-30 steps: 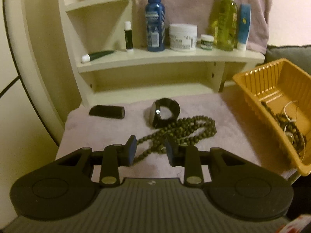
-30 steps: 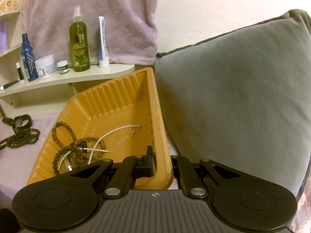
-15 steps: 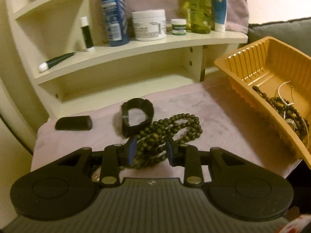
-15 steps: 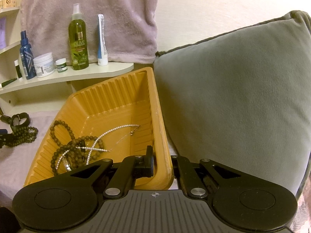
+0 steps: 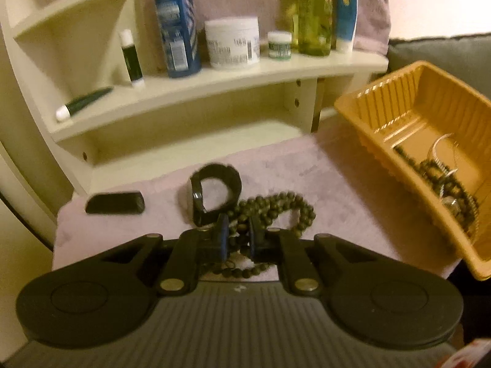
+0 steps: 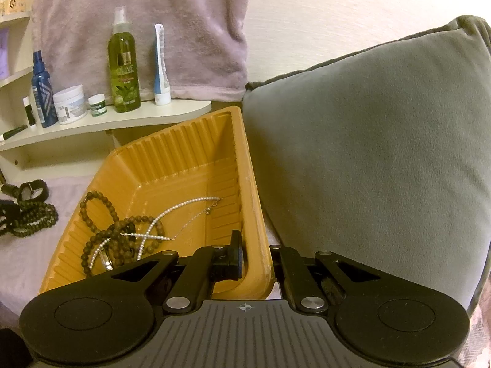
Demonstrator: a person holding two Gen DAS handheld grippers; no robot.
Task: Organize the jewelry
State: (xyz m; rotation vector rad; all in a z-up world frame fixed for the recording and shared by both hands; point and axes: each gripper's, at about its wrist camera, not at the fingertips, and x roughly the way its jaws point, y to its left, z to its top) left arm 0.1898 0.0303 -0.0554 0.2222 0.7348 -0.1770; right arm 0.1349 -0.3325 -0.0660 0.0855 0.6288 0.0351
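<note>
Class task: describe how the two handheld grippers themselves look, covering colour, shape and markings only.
Both the left gripper and the right gripper are matte black. Each has a ribbed grey-black body, two round disc-shaped lobes, angled linkage arms with silver pivot screws, and a small white crosshair mark at centre. The left fingers carry bluish pads. No cables or sleeves show.

So the beads (image 5: 276, 211) lie mid-table (image 5: 322, 178), touching the bracelet (image 5: 214, 190) just behind-left of them. A small case (image 5: 115, 203) sits near the left edge. The tray (image 5: 383, 113) is at the right edge with more jewelry (image 6: 122, 239) in it, shelf (image 5: 214, 86) behind, cushion (image 6: 368, 153) right of the tray.
</note>
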